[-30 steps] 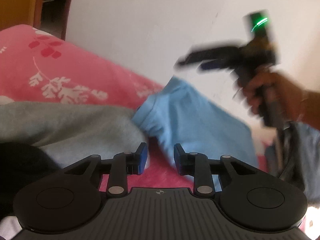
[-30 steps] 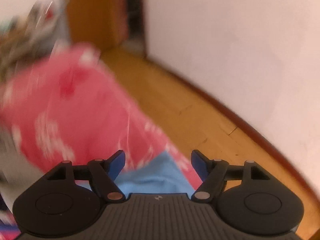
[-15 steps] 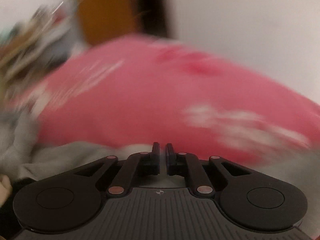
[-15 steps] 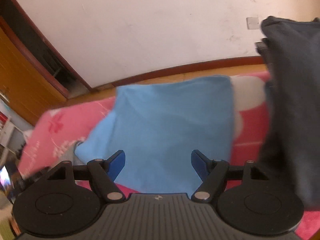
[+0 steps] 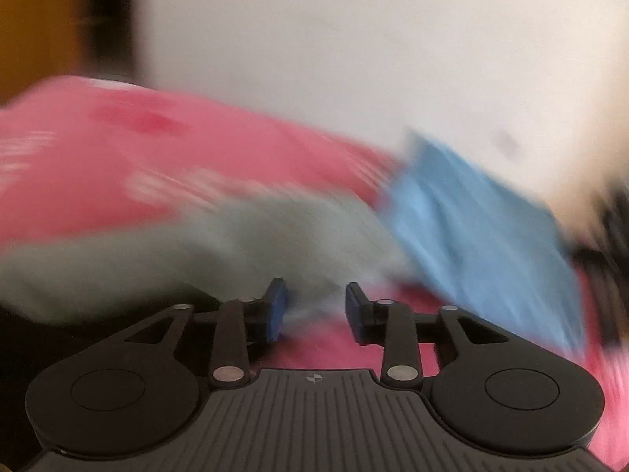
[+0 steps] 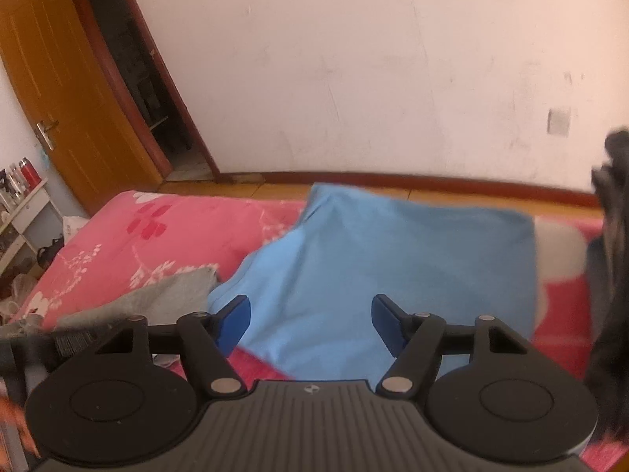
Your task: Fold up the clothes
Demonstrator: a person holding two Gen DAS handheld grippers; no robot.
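Observation:
A light blue garment (image 6: 393, 271) lies folded flat on the pink flowered bedspread (image 6: 165, 232). My right gripper (image 6: 310, 320) hovers over its near edge, open and empty. A grey garment (image 6: 157, 303) lies crumpled to the left of the blue one. In the blurred left wrist view my left gripper (image 5: 315, 308) is open with nothing between its fingers, just in front of the grey garment (image 5: 196, 251), and the blue garment (image 5: 483, 236) lies to the right.
A dark garment (image 6: 609, 275) hangs at the right edge of the right wrist view. Beyond the bed are a wooden floor, a white wall and an orange door (image 6: 59, 98). A shelf with bottles (image 6: 23, 181) stands at far left.
My left gripper went from shut to open and swung back right toward the grey and blue garments. My right gripper stayed open and shifted slightly over the blue garment.

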